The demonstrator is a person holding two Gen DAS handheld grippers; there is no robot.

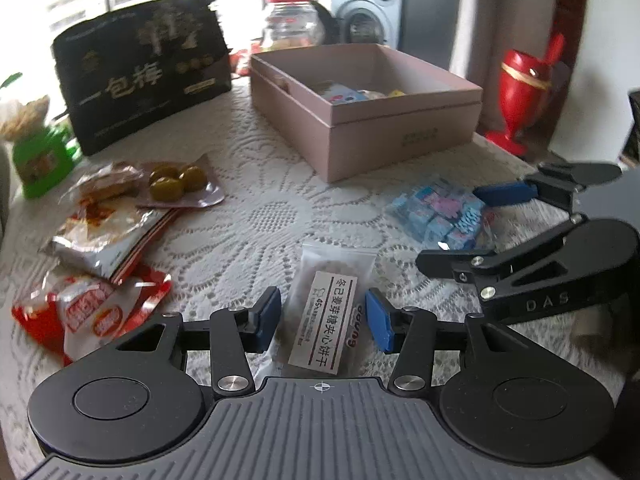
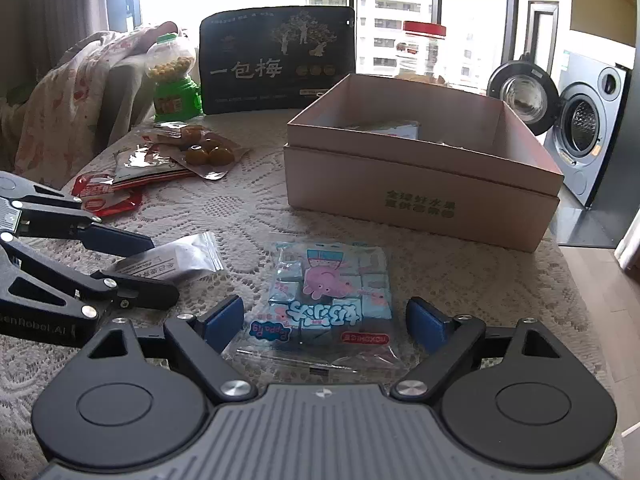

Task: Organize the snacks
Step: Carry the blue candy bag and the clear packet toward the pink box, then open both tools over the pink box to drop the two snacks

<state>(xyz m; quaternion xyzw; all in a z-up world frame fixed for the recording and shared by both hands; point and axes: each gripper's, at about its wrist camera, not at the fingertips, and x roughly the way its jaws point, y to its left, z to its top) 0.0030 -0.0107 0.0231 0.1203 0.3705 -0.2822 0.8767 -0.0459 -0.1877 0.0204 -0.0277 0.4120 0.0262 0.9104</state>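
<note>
My left gripper (image 1: 324,318) is open, its blue pads on either side of a clear biscuit packet with a white label (image 1: 330,312), which lies flat on the lace tablecloth. My right gripper (image 2: 326,320) is open around a blue Peppa Pig candy bag (image 2: 328,300), also flat on the cloth. The bag also shows in the left wrist view (image 1: 438,212), and the biscuit packet in the right wrist view (image 2: 172,262). An open pink cardboard box (image 1: 400,136) (image 2: 420,196) stands behind, with a few snacks inside.
More snack packets lie at the left: red ones (image 1: 88,312), a silver one (image 1: 100,236) and a green plum pack (image 1: 180,184). A black gift bag (image 1: 140,68), a green candy dispenser (image 2: 174,80), a red-lidded jar (image 1: 290,20) and a red vase (image 1: 520,96) stand at the back.
</note>
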